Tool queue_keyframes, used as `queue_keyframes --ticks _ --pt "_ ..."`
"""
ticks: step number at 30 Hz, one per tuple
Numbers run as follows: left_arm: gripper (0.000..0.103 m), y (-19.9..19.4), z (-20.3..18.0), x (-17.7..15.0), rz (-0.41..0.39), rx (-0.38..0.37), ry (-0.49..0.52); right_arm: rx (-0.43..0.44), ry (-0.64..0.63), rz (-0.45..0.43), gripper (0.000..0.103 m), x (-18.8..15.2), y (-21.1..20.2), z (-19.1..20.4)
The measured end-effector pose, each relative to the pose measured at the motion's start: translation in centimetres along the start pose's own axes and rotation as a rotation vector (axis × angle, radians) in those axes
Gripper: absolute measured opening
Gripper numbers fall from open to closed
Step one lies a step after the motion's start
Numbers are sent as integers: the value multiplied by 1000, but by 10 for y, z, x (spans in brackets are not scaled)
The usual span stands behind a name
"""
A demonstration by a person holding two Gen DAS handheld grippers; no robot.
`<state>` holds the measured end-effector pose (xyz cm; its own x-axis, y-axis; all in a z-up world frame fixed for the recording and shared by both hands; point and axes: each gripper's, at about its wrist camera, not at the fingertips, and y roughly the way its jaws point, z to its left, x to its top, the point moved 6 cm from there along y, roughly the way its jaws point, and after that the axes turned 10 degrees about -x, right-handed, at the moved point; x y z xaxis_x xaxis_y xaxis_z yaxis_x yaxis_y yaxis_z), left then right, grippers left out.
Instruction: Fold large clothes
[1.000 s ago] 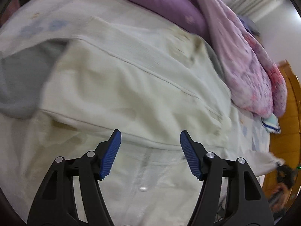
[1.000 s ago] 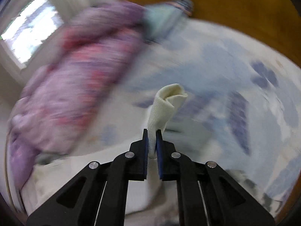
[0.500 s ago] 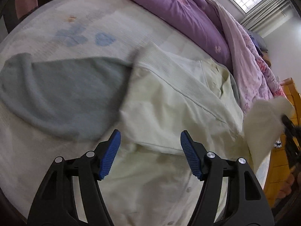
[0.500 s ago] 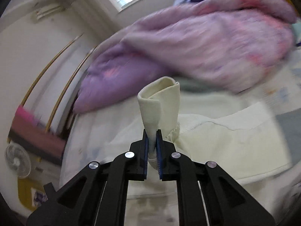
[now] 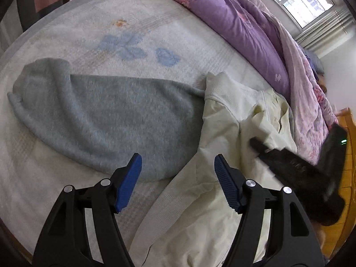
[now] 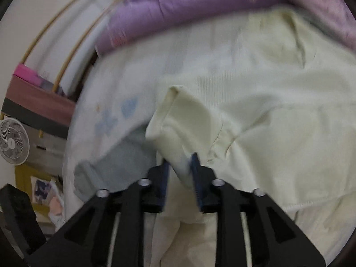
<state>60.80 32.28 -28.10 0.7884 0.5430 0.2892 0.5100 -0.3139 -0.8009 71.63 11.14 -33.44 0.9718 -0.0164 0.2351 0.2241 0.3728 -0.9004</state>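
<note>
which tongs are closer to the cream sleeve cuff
Right. The right tongs have the cuff of the cream jacket lying between their parted jaws. The left tongs hang open above the jacket's lower edge, beside the grey sweater.

Both wrist views look down close over the bed (image 5: 66, 44), the left toward the window-side edge, the right toward the fan (image 6: 13, 142), sharing the cream garment (image 5: 222, 133).
</note>
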Motion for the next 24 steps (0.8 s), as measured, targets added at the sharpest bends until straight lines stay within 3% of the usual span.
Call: queue_keyframes --ticks 4,6,7,10,11,13,15,16,19,22,24 --pt "69 7 -9 2 -3 -20 -12 34 -22 -53 51 -4 -32 -11" --pt "69 12 -19 4 -3 -44 -20 91 -12 -78 63 -1 -49 -19" --pt "69 14 -25 6 -9 -58 -23 103 0 -93 63 0 -59 -25" --pt "71 25 -53 10 0 -95 5 14 32 -131 63 5 -79 -66" --pt "71 33 -67 10 18 -106 28 -18 53 -139 62 6 -83 -88" --pt "71 49 -86 10 49 -114 75 -105 118 -131 38 9 -87 -139" --pt "71 74 -104 9 87 -108 138 -156 206 -105 27 11 -91 -195" --pt "71 91 -110 8 117 -85 173 -221 245 -97 22 12 -94 -224" --pt "71 126 -111 2 185 -54 211 -324 307 -61 22 9 -95 -284" --pt "71 160 -95 -3 260 4 198 -296 395 47 22 -3 -70 -326" --pt "72 170 -88 -5 276 15 187 -225 416 87 22 -10 -49 -336"
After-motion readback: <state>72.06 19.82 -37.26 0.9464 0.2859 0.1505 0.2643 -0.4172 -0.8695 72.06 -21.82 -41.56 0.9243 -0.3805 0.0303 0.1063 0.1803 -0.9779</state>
